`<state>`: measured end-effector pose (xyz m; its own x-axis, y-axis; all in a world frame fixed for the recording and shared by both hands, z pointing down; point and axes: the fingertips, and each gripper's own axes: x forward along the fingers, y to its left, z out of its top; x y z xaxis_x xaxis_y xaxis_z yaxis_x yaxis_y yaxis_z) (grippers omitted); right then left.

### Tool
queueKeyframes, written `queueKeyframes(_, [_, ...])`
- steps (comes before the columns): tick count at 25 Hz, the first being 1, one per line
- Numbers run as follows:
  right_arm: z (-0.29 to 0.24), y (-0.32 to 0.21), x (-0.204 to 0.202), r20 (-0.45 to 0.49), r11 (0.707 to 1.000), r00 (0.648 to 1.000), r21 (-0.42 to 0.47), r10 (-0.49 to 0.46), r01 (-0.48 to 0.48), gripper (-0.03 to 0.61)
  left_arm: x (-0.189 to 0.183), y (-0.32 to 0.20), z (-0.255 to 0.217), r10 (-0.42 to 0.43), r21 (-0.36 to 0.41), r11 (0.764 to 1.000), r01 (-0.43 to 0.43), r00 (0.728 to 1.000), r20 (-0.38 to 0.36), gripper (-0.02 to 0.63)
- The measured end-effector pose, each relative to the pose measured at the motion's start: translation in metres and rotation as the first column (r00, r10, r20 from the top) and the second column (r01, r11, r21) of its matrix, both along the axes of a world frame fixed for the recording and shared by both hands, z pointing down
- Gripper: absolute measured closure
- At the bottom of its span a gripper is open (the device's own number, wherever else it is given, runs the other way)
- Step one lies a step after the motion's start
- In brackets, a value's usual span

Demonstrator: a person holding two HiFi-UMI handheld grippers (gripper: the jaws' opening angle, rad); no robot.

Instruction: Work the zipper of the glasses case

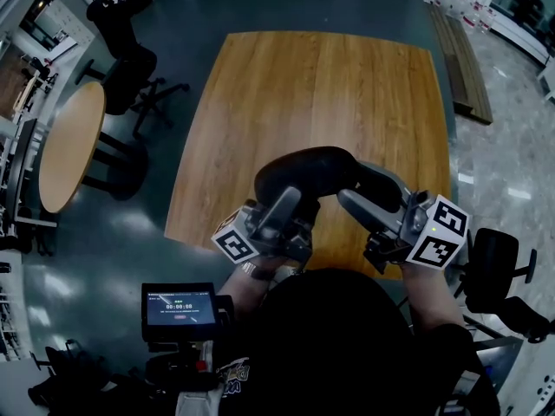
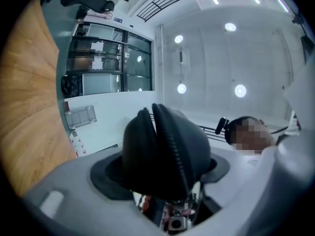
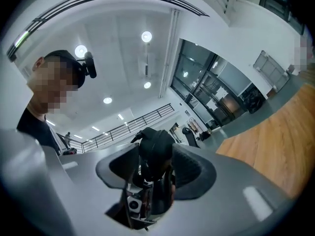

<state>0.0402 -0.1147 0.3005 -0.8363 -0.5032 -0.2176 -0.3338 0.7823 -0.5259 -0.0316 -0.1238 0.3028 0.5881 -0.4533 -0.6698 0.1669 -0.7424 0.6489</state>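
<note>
The black glasses case [image 1: 305, 170] is held up in the air over the near edge of the wooden table [image 1: 312, 85], between my two grippers. My left gripper [image 1: 290, 194] clamps its left part. In the left gripper view the case [image 2: 165, 146] fills the wide gap between the pads [image 2: 106, 177], with the zipper teeth [image 2: 173, 141] running down its edge and the two halves slightly parted at the top. My right gripper [image 1: 364, 194] reaches the case's right end. In the right gripper view a narrow black end of the case [image 3: 155, 149] sits pinched between the pads [image 3: 194, 170].
A round wooden table [image 1: 69, 141] and black chairs [image 1: 130, 81] stand at the left, with a seated person [image 1: 117, 20] behind them. Another black chair [image 1: 494, 267] is at the right. A small screen device [image 1: 179, 308] sits by my left side.
</note>
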Motion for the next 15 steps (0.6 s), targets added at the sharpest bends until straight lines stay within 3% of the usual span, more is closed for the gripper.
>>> queueKeyframes(3, [0.001, 0.0, 0.003, 0.002, 1.0, 1.0, 0.006, -0.002, 0.002, 0.368, 0.001, -0.004, 0.003, -0.011, -0.015, 1.0, 0.012, 1.0, 0.013, 0.27])
queueKeyframes(5, [0.0, 0.002, 0.004, -0.006, 1.0, 1.0, 0.028, 0.01, -0.01, 0.368, 0.0, -0.009, 0.005, -0.041, -0.032, 0.999, 0.042, 0.999, 0.031, 0.217])
queueKeyframes(8, [-0.001, 0.007, 0.001, -0.026, 0.998, 0.999, 0.066, 0.024, -0.023, 0.37, -0.008, -0.014, 0.001, -0.078, -0.039, 0.996, 0.078, 0.997, 0.018, 0.213])
queueKeyframes(10, [0.002, 0.007, 0.002, -0.017, 0.998, 1.0, 0.06, 0.026, -0.025, 0.373, -0.005, -0.011, -0.002, -0.041, -0.02, 0.999, 0.041, 0.999, 0.007, 0.213])
queueKeyframes(13, [0.007, 0.009, -0.001, -0.024, 0.999, 1.0, 0.048, 0.004, -0.003, 0.373, 0.023, 0.005, -0.007, 0.004, 0.074, 0.997, -0.015, 0.988, 0.152, 0.216])
queueKeyframes(15, [0.006, 0.012, -0.005, -0.032, 0.998, 0.999, 0.064, -0.001, 0.003, 0.379, 0.03, 0.01, -0.009, -0.015, 0.112, 0.994, -0.007, 0.98, 0.199, 0.302])
